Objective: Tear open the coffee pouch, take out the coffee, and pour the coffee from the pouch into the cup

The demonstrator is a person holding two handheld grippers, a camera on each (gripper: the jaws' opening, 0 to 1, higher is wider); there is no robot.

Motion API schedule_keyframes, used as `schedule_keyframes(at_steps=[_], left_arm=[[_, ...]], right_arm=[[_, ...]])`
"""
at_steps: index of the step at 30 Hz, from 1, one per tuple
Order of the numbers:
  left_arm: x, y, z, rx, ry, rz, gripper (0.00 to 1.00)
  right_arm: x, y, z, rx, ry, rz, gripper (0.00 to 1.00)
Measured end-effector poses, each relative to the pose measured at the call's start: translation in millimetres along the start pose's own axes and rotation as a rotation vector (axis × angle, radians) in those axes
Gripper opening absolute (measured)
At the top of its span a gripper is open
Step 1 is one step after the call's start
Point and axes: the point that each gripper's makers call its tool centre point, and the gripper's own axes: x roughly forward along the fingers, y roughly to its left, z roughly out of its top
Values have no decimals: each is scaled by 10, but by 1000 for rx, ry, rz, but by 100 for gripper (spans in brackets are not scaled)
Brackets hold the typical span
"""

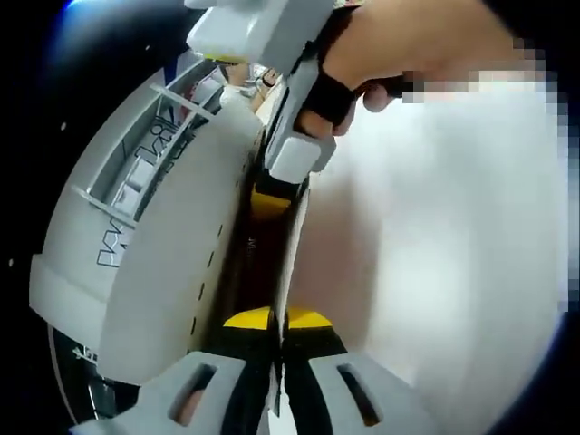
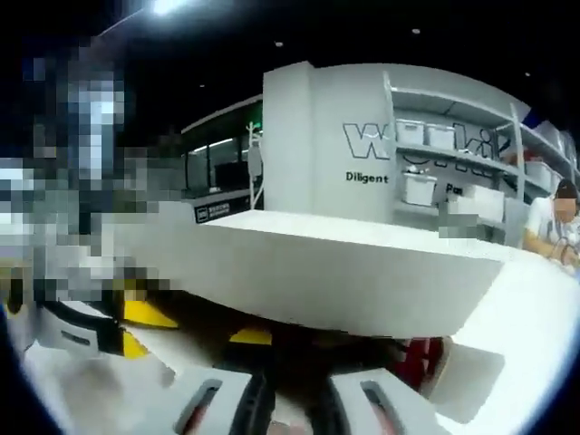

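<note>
In the left gripper view, the left gripper has its jaws pinched together on the dark coffee pouch, which rises edge-on toward 12 o'clock. There the right gripper clamps the pouch's top, a gloved hand at 1 o'clock angling it down. In the right gripper view, white surfaces hide its jaws.
</note>
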Motion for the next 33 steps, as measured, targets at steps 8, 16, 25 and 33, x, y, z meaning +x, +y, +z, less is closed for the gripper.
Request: schedule_keyframes(at_steps=[8, 16, 25, 33], left_arm=[[-63, -15, 9, -14, -5, 0, 5], [-74, -1, 16, -11, -3, 8, 5], [-73, 30, 17, -8, -5, 18, 5], [-75, 60, -2, -20, -6, 19, 5]], right_arm=[[16, 16, -15, 49, -18, 81, 2], [-146, -38, 88, 7, -24, 80, 2], [-576, -24, 293, -52, -53, 91, 1], [-885, 35, 602, -88, -115, 86, 1]])
